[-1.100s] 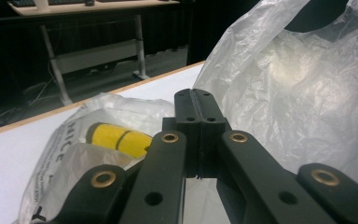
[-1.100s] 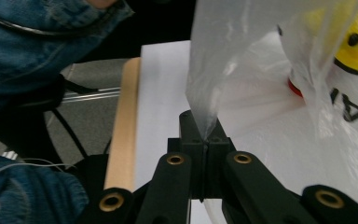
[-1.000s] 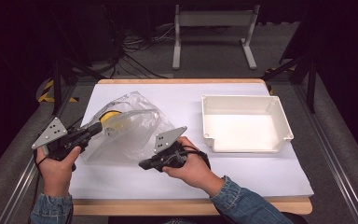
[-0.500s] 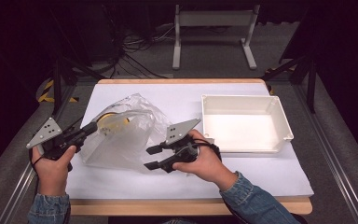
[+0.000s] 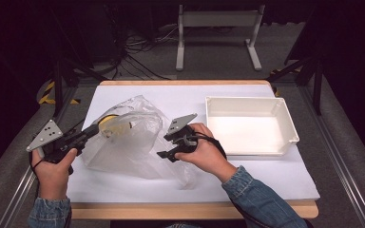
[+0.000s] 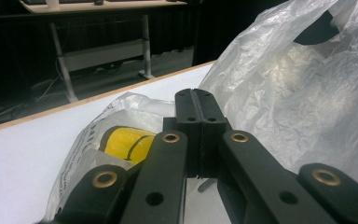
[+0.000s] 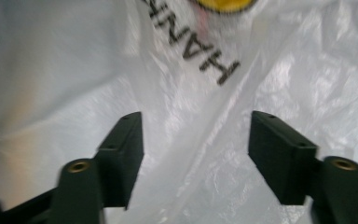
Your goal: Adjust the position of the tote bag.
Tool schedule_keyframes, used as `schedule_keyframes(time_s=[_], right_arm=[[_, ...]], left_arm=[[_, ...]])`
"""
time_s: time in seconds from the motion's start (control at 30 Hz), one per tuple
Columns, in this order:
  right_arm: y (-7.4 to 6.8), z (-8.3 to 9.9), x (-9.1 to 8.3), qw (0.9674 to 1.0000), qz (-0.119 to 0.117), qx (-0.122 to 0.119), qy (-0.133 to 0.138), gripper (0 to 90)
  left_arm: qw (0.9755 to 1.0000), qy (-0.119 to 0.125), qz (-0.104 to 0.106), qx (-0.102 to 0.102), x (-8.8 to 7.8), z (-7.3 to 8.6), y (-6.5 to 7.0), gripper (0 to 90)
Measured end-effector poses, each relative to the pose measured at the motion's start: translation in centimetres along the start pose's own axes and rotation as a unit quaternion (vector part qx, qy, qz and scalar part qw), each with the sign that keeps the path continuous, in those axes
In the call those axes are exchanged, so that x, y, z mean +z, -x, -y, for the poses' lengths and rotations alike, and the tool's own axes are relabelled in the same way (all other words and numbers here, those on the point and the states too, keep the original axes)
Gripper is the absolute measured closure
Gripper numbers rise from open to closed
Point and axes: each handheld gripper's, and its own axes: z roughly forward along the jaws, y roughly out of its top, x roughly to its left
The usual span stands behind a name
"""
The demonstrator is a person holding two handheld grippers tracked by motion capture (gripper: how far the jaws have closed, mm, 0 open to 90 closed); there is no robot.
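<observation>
A crumpled clear plastic bag (image 5: 128,142) with black lettering lies on the white sheet, left of centre. Inside it, near its left end, is a yellow round thing (image 5: 111,124). My left gripper (image 5: 100,127) is shut on the bag's film right beside that yellow thing (image 6: 126,142); in the left gripper view the jaws (image 6: 196,100) meet, with the bag (image 6: 307,93) rising to their right. My right gripper (image 5: 167,145) is at the bag's right side. Its jaws have just been opening and now stand apart (image 7: 196,149). The film (image 7: 196,93) lies loose beyond them, untouched by the pads.
A white rectangular tray (image 5: 285,123) stands on the right of the sheet, nothing in it. The white sheet (image 5: 247,175) covers most of the wooden table. A metal stand and cables are on the floor beyond the far edge.
The right gripper has gone from shut to open and shifted slightly away from me. The bag now bulges more loosely. The left gripper has barely moved.
</observation>
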Motion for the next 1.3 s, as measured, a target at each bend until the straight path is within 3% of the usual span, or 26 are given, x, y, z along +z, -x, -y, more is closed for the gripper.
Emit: schedule_keyframes(time_s=[0.03,0.13,0.2,0.37,0.53,0.63,0.77,0.9,0.93,1.03,1.3], right_arm=[[0.1,0.1,0.3,1.0000,0.001,0.002,-0.007,45.9],[0.5,0.1,0.4,0.9992,0.002,0.013,-0.037,78.1],[0.7,0.0,-0.1,0.9992,-0.002,0.023,-0.033,89.6],[0.9,-0.4,-2.5,0.9982,-0.018,0.058,0.006,90.0],[0.4,-0.2,-5.2,0.9937,-0.054,0.091,0.035,90.0],[0.4,-0.2,-6.5,0.9905,-0.061,0.106,0.063,90.0],[1.5,-0.2,-7.4,0.9834,-0.073,0.130,0.103,90.0],[3.2,-0.2,-7.7,0.9720,-0.082,0.162,0.149,90.0],[3.2,-0.2,-7.7,0.9720,-0.082,0.162,0.149,90.0],[4.7,-0.6,-7.8,0.9612,-0.083,0.189,0.182,90.0],[7.5,-1.9,-6.8,0.9467,-0.077,0.237,0.204,90.0]], left_arm=[[1.0000,0.000,0.001,0.001,0.0,0.0,-0.1,90.0],[1.0000,-0.001,0.002,0.002,-0.3,0.0,-0.1,90.0],[1.0000,0.001,0.002,0.003,-0.4,0.0,-0.1,90.0],[0.9999,-0.002,0.007,0.008,-1.1,0.0,0.0,90.0],[0.9998,-0.002,0.015,0.015,-1.4,-0.1,0.2,90.0],[0.9997,-0.004,0.017,0.017,-1.4,0.0,0.2,90.0],[0.9999,0.002,0.008,0.015,-1.9,-0.1,-0.2,90.0],[0.9999,0.011,-0.008,0.005,-2.7,0.0,-1.0,90.0],[0.9999,0.011,-0.008,0.005,-2.7,0.0,-1.0,90.0],[0.9996,0.017,-0.023,0.001,-3.2,0.2,-1.6,90.0],[0.9981,0.009,-0.058,-0.017,-3.4,1.2,-3.0,90.0]])
